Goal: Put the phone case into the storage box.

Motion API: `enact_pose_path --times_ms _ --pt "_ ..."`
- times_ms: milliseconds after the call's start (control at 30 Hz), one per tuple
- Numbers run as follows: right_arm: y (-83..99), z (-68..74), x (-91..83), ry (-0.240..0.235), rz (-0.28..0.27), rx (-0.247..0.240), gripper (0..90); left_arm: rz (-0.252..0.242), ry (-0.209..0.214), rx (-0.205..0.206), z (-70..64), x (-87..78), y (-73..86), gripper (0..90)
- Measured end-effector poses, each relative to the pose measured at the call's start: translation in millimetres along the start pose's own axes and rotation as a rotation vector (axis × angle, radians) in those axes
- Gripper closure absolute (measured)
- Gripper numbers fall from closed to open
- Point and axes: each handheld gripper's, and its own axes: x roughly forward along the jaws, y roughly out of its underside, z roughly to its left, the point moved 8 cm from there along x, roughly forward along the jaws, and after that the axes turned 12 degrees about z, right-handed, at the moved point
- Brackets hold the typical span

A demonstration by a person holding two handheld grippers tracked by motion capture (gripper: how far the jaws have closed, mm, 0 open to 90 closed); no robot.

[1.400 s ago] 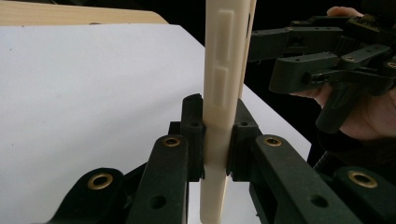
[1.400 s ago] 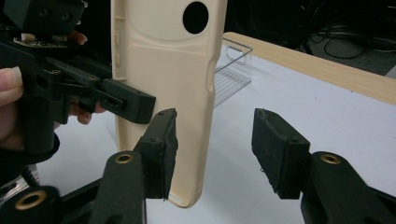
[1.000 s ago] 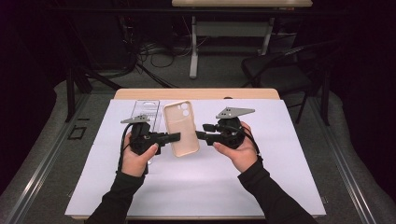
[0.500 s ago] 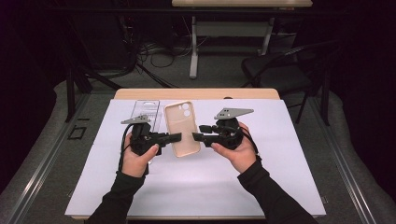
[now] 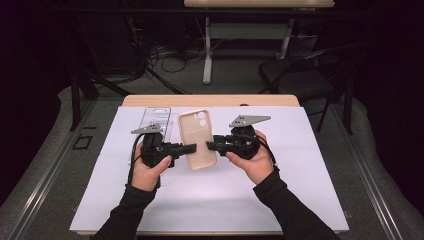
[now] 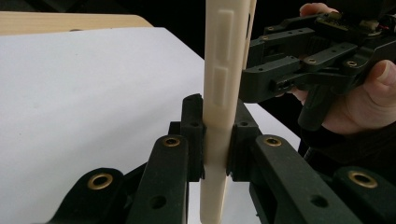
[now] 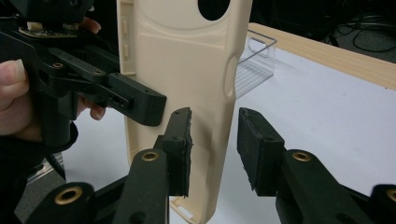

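High view showing two hands holding tools over the white surface point(image 5: 300, 170), left tool point(image 6: 215, 140) squeezing the case point(image 6: 223, 88) edge, case lifted between both, right tool point(image 7: 214, 144) staying wide apart around its other edge, clear box point(image 5: 156, 119) lying behind.

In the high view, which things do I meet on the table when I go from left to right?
left gripper → phone case → right gripper. The clear package lies farther back, above the left gripper, so I leave it out of the order.
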Motion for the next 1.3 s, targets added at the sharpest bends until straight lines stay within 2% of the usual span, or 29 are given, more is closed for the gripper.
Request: enact_pose_path --times_ms 333,600,1300 --pt "2.7 -2.1 0.5 -0.015 0.026 0.027 72.3 0.002 0.0 0.003 -0.6 0.5 0.2 80.7" --pt "3.7 -2.7 1.3 -0.021 0.034 0.022 76.3 0.005 0.006 0.009 -2.0 1.5 0.4 80.6" --pt "6.1 -5.3 1.8 -0.043 0.034 0.036 81.3 0.009 0.004 0.01 -0.4 2.3 0.9 80.5"
